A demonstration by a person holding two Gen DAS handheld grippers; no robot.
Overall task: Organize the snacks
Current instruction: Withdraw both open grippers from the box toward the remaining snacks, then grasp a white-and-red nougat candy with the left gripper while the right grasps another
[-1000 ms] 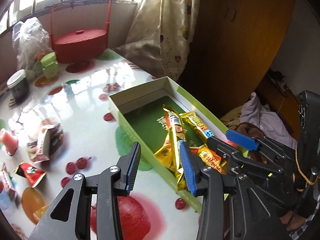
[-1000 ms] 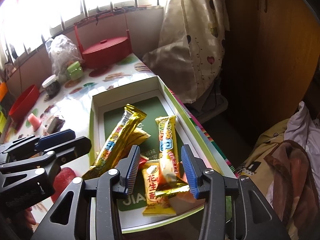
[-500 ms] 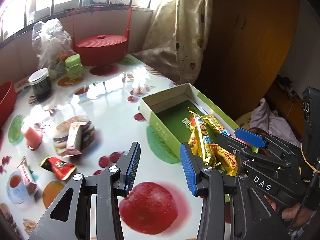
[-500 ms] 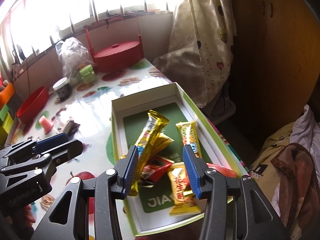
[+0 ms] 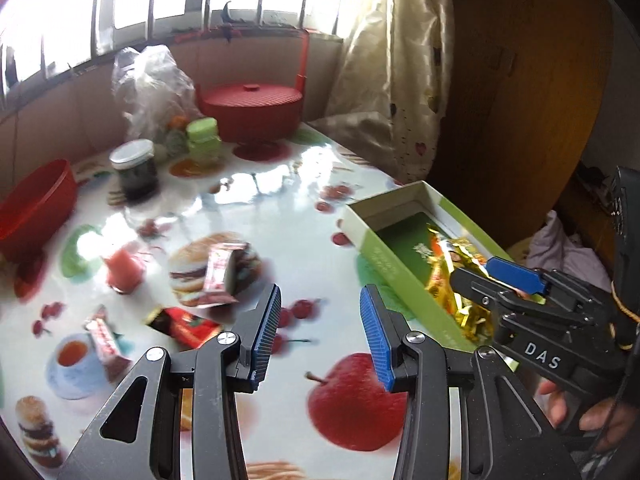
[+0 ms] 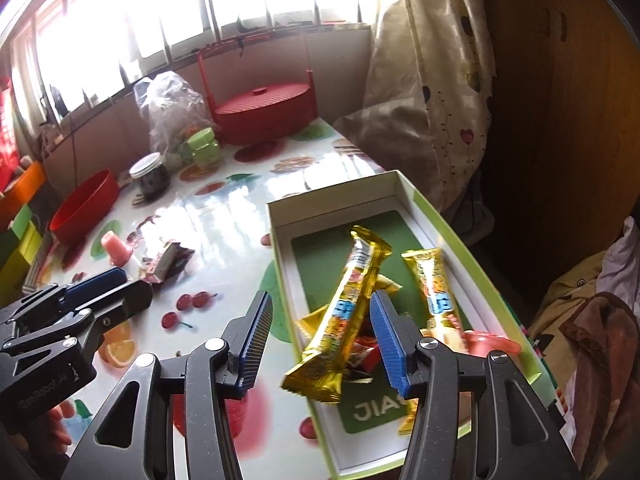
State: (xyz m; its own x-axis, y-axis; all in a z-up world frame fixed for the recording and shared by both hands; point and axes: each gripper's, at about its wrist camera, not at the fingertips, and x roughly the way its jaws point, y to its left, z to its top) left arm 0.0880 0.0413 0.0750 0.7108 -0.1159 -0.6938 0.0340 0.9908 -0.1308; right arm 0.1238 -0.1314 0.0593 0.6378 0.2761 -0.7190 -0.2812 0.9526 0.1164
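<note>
The green-and-white box [image 6: 332,190] holds several gold snack bars [image 6: 344,312] and a red packet. My right gripper [image 6: 322,340] hovers over the box's near left wall, its jaws opening; the long gold bar shows between the fingers but lies in the box, untouched by the pads. My left gripper [image 5: 320,336] is open and empty above the fruit-print tablecloth, left of the box [image 5: 384,260]. Loose snacks lie ahead and left of it: a red packet [image 5: 184,322], a pink-and-white pack [image 5: 220,272], a pink jelly cup [image 5: 122,268].
At the table's far end stand a red lidded basket [image 5: 250,110], a dark jar [image 5: 134,170], a green jar [image 5: 202,136] and a plastic bag [image 5: 148,84]. A red bowl [image 5: 32,208] sits far left. A curtain [image 6: 432,80] hangs past the table's right edge.
The left gripper has swung left, away from the box and toward the loose snacks. The right gripper has drawn back over the box and its jaws have widened.
</note>
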